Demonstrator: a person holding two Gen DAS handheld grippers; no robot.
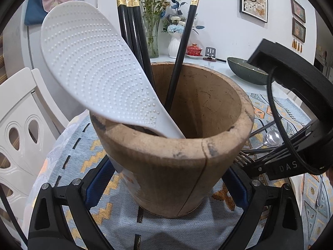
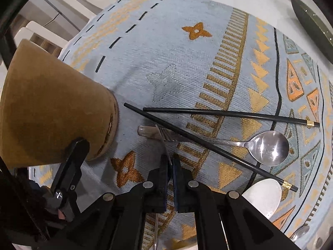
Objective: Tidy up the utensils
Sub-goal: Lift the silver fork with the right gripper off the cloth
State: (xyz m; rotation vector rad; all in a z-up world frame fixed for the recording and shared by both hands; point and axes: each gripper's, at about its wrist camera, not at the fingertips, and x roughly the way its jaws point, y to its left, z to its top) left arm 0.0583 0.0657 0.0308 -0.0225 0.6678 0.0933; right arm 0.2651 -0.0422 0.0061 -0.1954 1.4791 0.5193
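A wooden utensil holder (image 1: 177,162) stands on the patterned mat, and my left gripper (image 1: 166,187) is shut on it, blue pads against its two sides. A white rice paddle (image 1: 93,68) and several black chopsticks (image 1: 133,31) lean inside it. The right wrist view shows the holder (image 2: 52,108) at the left. My right gripper (image 2: 170,166) points down at the mat, shut on a thin metal fork (image 2: 166,137) seen edge-on. Two black chopsticks (image 2: 229,114) and a steel spoon (image 2: 268,148) lie on the mat beyond it. The fork's tines (image 1: 243,158) show beside the holder.
A white spoon (image 2: 262,195) lies at the mat's (image 2: 166,52) lower right, with more cutlery at the corner. A dark green bowl (image 1: 245,70) sits behind the mat, flower vases (image 1: 154,31) farther back. A white chair (image 1: 22,125) stands left of the table edge.
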